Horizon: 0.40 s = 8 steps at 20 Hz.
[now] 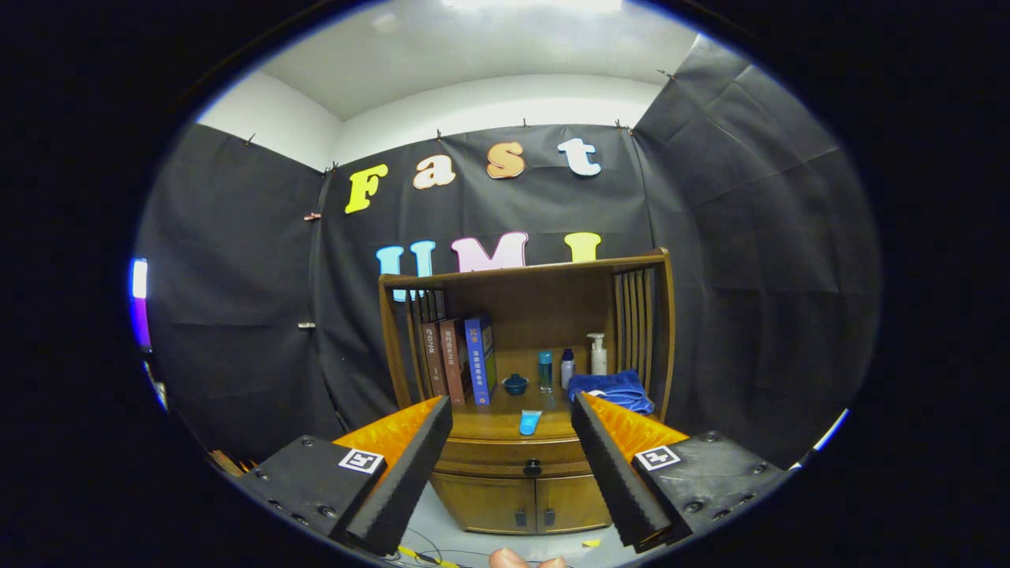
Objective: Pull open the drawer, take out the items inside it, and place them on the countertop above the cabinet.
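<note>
Gripper held out in front of the wooden cabinet, well short of it, fingers spread wide apart and holding nothing. Cabinet stands against the black cloth wall, seen through the gap between the fingers. Drawer sits shut in the cabinet front, just under the countertop, with a dark round knob at its middle; whatever is inside it cannot be seen. Below the drawer, two cabinet doors closed, each with a small dark handle near the centre seam. On the countertop, near its front edge and just above the knob, lies a small light-blue tube. Further back on the countertop, under the cabinet's top shelf board: three books standing upright on the cabinet's left side, two brownish and one blue; a small dark-blue bowl next to them; a teal bottle and a white bottle with a dark cap around the middle; a white pump bottle behind to the right; a folded blue towel at the cabinet's right side, partly hidden behind the right finger. Slatted wooden side panels flank the open shelf area. Pale floor in front of the cabinet, with thin cables lying on it and a fingertip of the person showing at the near edge, below the cabinet doors.
</note>
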Motion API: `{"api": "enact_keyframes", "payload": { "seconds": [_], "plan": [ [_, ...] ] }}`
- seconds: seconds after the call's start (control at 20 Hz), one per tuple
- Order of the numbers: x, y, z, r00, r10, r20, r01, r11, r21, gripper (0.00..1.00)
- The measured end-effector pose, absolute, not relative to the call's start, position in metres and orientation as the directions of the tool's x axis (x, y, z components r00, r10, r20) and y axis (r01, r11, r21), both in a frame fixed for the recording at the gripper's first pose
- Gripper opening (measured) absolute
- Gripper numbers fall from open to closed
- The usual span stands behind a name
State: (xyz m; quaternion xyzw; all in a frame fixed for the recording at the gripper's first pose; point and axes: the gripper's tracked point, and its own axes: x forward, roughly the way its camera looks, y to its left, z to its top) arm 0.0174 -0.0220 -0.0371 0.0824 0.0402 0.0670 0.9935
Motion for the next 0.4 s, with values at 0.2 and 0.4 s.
{"api": "enact_keyframes", "payload": {
  "seconds": [0.2,0.4],
  "plan": [
    [0.013,-0.037,-0.025,0.994,0.092,-0.052,-0.084,0.988,0.126,0.99],
    [0.004,-0.034,-0.020,0.995,0.081,-0.054,-0.076,0.993,0.090,0.99]
  ]
}}
